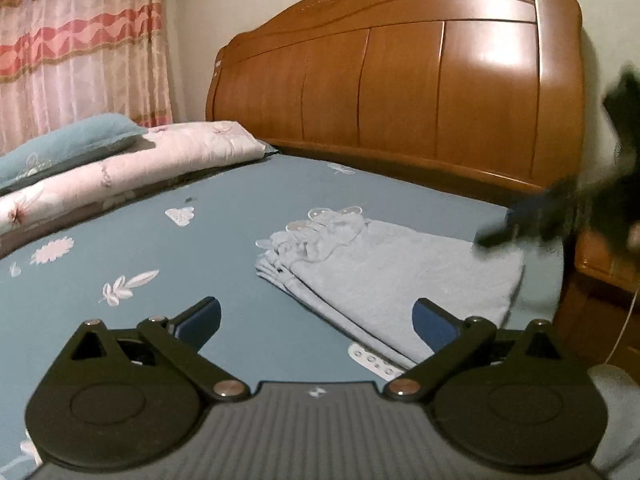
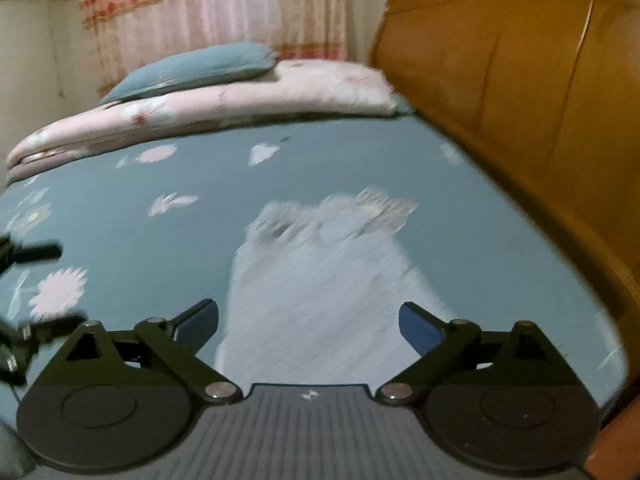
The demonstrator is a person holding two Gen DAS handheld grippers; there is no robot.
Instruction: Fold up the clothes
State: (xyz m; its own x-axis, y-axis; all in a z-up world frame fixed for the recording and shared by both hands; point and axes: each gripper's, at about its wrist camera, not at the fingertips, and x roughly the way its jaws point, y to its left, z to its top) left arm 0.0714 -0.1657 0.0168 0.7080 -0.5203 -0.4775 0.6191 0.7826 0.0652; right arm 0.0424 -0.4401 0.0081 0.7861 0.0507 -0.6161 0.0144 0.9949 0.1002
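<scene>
Folded pale grey garment (image 1: pixel 384 276) lay flat on the blue flowered bedsheet (image 1: pixel 224 216) near the wooden headboard (image 1: pixel 400 88), left gripper (image 1: pixel 318 322) spread wide and empty, right gripper (image 2: pixel 308 326) likewise apart above it, nothing held.

Pale grey garment (image 1: pixel 384 276) on teal flower-print sheet (image 1: pixel 224 256).
</scene>
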